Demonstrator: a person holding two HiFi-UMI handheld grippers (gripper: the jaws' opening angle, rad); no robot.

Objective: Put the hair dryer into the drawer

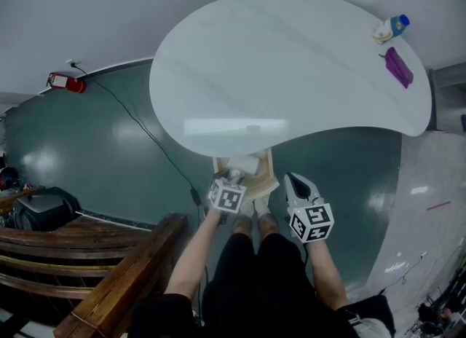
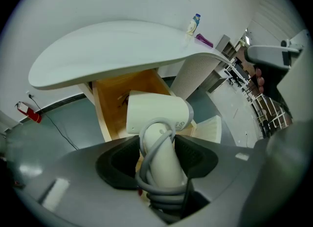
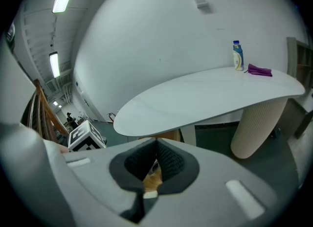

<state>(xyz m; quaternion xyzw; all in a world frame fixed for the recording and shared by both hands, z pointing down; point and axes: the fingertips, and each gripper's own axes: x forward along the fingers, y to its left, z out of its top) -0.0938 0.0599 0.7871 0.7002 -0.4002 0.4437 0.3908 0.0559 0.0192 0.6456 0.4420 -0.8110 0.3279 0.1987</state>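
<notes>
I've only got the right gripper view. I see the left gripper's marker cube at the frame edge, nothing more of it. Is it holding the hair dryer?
Observer: Yes. In the left gripper view the left gripper is closed on the handle of the hair dryer.
Operator: Loose cable anywhere?
Observer: No. The cord is coiled round the handle, down between the jaws.
Operator: Drawer open?
Observer: Open. The drawer sticks out from under the table, and its wooden bottom shows.
Operator: Hair dryer inside yet?
Observer: Its head is over the drawer's inside. I cannot tell whether it touches the bottom.
</notes>
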